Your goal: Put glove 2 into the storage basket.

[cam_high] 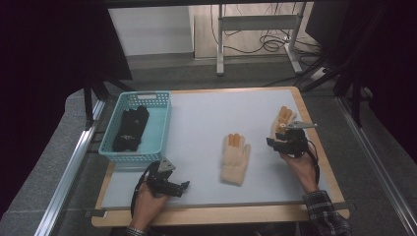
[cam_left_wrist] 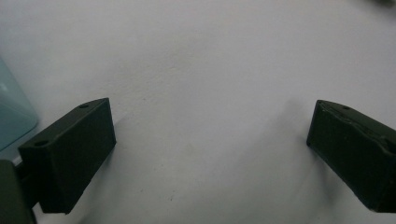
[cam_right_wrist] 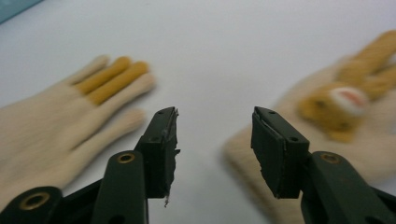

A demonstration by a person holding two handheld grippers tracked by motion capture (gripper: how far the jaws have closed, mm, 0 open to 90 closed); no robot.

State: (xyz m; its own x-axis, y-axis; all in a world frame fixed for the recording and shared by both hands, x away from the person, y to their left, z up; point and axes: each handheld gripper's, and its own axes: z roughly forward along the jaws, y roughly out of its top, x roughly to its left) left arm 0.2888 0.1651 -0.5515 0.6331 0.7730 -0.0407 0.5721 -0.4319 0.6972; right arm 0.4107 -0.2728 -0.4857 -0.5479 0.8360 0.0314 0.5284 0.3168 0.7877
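Left claw (cam_high: 183, 186): near edge of the bench (cam_high: 206, 196), jaws spread wide over bare white surface, nothing between them. In the left gripper view a corner of the basket (cam_left_wrist: 14, 116) shows just off its left jaw. Idle by the look of it.

Right claw (cam_right_wrist: 215, 135): jaws about half apart, holding nothing, no cloth between the pads. In the high view this claw (cam_high: 275, 141) hovers at the wrist end of the right glove (cam_high: 282, 118), which lies just ahead of it near the bench's right edge. In the right gripper view that glove (cam_right_wrist: 345, 112) sits ahead and to the right of the jaws, its cuff close under the right jaw; contact cannot be told through the blur.

Middle glove (cam_high: 235, 158): flat on the bench, to the left of the right claw, between the two claws, well apart from the basket.

Basket (cam_high: 162, 123): far left, beyond the left claw. A dark pair of gloves (cam_high: 130, 129) already lies inside.

Judgement: sorting gloves into the basket, roughly one part done. Dark gloves stowed; both cream gloves remain on the bench. Step in hand appears to be the approach to the right glove, grasp not yet made.
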